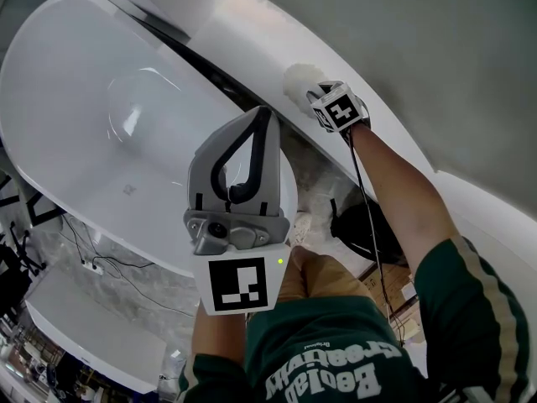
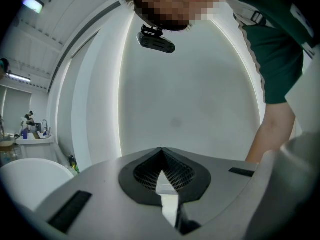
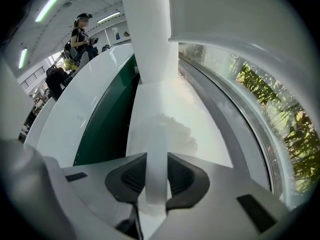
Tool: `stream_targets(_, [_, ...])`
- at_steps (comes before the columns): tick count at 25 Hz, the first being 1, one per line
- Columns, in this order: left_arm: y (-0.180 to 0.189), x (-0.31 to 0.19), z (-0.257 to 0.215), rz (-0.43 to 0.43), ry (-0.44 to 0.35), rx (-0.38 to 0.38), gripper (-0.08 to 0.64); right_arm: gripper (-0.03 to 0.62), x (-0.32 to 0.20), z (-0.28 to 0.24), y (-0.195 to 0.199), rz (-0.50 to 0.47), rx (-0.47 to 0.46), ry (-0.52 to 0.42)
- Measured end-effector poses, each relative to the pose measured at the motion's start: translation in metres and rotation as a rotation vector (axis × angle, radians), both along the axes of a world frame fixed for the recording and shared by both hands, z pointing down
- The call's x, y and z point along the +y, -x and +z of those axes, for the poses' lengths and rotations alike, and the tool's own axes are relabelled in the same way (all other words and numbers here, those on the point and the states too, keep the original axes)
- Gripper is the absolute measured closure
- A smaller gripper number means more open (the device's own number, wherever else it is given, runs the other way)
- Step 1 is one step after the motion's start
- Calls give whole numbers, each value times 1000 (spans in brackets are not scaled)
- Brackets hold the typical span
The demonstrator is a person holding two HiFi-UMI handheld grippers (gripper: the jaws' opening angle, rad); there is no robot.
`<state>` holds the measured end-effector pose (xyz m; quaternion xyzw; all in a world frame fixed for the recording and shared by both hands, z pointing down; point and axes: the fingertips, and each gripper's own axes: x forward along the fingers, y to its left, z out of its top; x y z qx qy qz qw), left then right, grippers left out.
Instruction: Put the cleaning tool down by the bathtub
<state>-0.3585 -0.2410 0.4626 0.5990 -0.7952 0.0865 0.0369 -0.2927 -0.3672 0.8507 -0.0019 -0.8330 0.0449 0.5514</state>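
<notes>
bathtub [image 1: 75, 99]: white, oval, glossy | cleaning tool [image 1: 299, 81]: white handle, fluffy white head, held head-down just beside bathtub rim

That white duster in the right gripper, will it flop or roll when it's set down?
The handle looks straight and rigid between the right gripper jaws, so it probably won't flop. Its fluffy head looks soft and light, likely cushioning contact. Whether the handle is round I can't tell, so rolling stays possible.
</notes>
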Motion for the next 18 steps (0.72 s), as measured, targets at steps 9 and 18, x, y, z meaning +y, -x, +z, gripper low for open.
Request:
stream_targets(9, [-1, 7, 10, -10, 9, 16, 555, 499, -1, 23, -11, 25, 86, 20])
stream_targets(18, [-6, 16, 22, -21, 31, 48, 555, 499, -4, 32, -12, 42, 69, 5])
